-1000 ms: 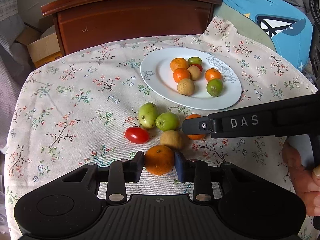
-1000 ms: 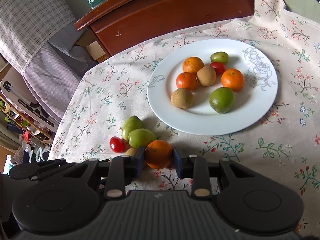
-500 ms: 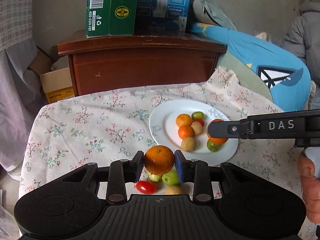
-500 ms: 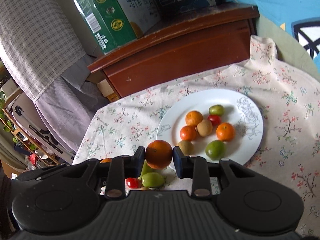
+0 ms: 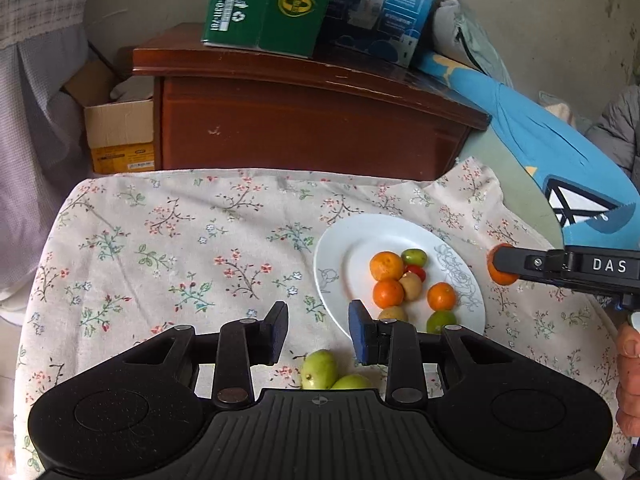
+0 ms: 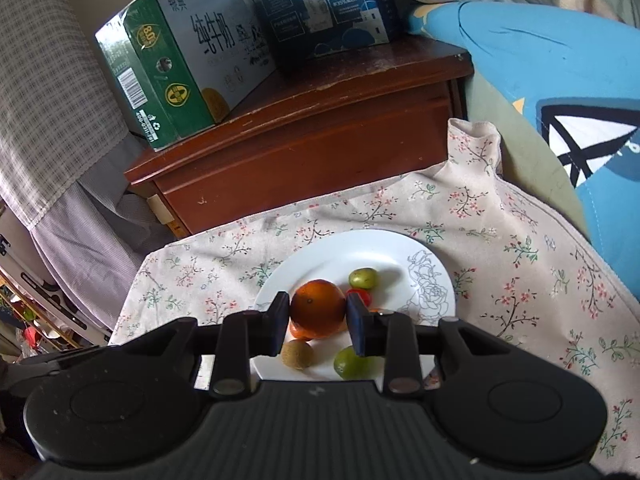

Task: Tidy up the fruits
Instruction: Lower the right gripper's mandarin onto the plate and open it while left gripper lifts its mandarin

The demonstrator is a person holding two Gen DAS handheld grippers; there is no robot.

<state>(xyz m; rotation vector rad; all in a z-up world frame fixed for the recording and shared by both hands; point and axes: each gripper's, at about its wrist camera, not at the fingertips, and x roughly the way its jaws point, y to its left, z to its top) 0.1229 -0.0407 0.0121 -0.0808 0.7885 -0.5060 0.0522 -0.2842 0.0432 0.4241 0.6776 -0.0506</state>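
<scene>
The right gripper [image 6: 318, 310] has lifted its orange [image 6: 316, 316] off the worktop [image 5: 180, 240] to above the plate [image 6: 400, 248], jaws clamped on it, while the left gripper [image 5: 318, 332] now shows narrow, empty jaws (its orange is nowhere in view), so only one delivery looks imminent.

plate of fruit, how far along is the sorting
Done: eight small fruits already lie on the white plate. In hand: the right gripper is shut on an orange above the plate, while the left gripper shows nothing between its jaws. Left: at least two green fruits lie on the floral cloth by the left gripper; its body hides anything closer.
</scene>
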